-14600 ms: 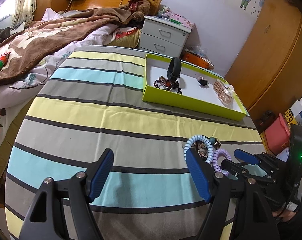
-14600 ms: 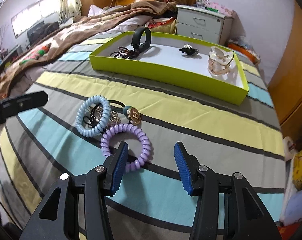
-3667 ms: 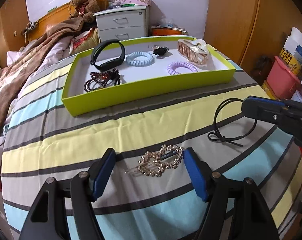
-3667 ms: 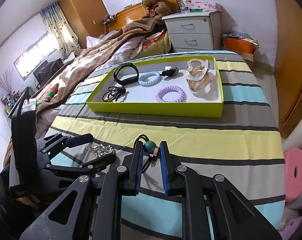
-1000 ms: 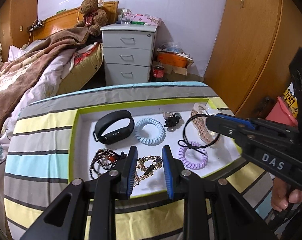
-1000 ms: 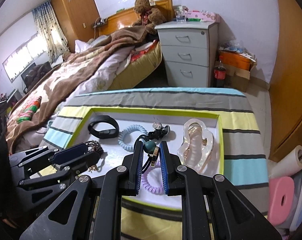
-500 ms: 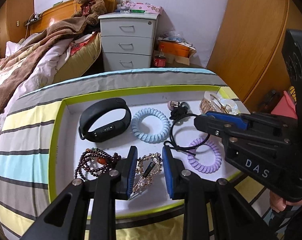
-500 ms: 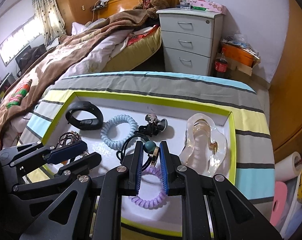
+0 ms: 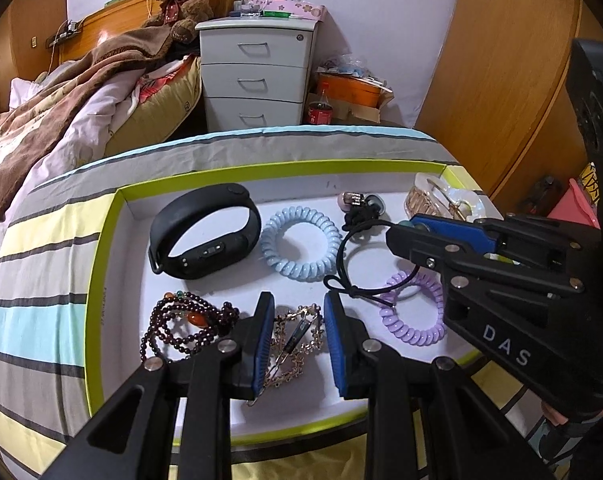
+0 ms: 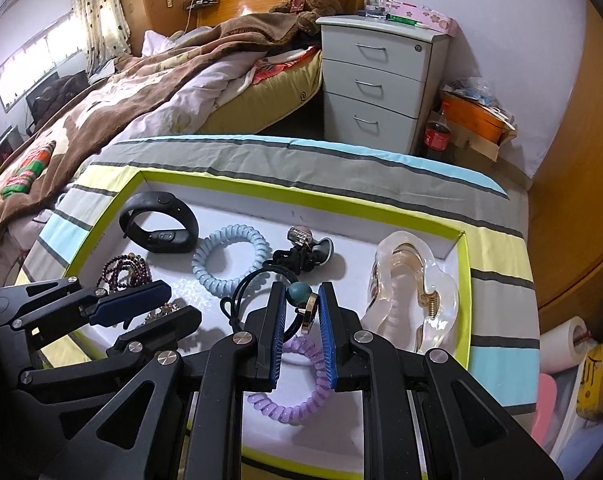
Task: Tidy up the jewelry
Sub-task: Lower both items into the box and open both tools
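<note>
A lime-green tray (image 9: 101,264) (image 10: 301,196) with a white floor lies on the striped table. Over its near side my left gripper (image 9: 295,312) is shut on a gold rhinestone hair clip (image 9: 297,340). To its right my right gripper (image 10: 299,300) (image 9: 397,232) is shut on a black hair tie (image 9: 349,256) with a teal bead (image 10: 299,293) and a gold charm; its loop hangs above the purple coil tie (image 9: 415,320) (image 10: 297,400). In the tray also lie a black wristband (image 9: 205,232), a blue coil tie (image 9: 299,242), a dark bead bracelet (image 9: 181,324), a black bobble tie (image 10: 305,254) and a clear claw clip (image 10: 413,292).
Beyond the striped table (image 9: 49,240) stand a bed with a brown blanket (image 10: 121,92), a white drawer unit (image 9: 257,76) with a teddy bear beside it, and a wooden wardrobe (image 9: 501,80) on the right. A pink bin (image 9: 573,204) and clutter sit on the floor at the right.
Both grippers have sunk lower over the tray with their loads; the tray's items look larger and nearer. The jaws keep the same grip.
</note>
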`<state>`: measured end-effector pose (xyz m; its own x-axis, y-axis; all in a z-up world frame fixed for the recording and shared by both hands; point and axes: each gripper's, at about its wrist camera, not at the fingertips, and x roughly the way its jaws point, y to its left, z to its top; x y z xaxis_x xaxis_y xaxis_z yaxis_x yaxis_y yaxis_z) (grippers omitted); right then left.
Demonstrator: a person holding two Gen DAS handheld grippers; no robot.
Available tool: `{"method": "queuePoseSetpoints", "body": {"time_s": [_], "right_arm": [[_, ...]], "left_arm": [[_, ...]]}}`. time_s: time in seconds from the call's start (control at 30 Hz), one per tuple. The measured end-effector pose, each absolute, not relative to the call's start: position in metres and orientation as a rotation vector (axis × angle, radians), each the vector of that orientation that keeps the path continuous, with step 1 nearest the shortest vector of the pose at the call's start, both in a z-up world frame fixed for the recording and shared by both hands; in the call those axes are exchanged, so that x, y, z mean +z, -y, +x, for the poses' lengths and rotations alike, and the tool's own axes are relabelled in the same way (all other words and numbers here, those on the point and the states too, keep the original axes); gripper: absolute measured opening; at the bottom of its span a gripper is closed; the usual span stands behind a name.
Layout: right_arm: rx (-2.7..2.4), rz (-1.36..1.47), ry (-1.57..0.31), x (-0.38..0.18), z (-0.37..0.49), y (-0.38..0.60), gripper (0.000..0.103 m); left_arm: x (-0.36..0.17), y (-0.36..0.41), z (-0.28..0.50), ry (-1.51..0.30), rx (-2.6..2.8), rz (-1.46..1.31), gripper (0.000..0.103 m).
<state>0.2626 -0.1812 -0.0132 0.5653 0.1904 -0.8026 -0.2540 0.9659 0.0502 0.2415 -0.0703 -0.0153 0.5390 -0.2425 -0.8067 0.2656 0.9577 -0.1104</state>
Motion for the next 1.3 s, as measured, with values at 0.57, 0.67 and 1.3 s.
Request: {"method": "queuePoseSetpoints", "body": {"time_s": [0.57, 0.67, 1.3], "right_arm": [[0.255, -0.081, -0.932, -0.0125, 0.2628, 0.1822, 0.019], [0.250, -0.083, -0.928, -0.0115, 0.2626, 0.1834, 0.020], [0.237, -0.066, -0.917, -0.0082, 0.2628, 0.1876, 0.026]], "left_arm": [[-0.0175, 0.0672, 0.2423, -0.969, -0.297, 0.016, 0.032], [-0.0169, 0.0673, 0.2418, -0.966, -0.296, 0.017, 0.034], [-0.0114, 0.0653, 0.2401, -0.954, -0.281, 0.020, 0.043]]}}
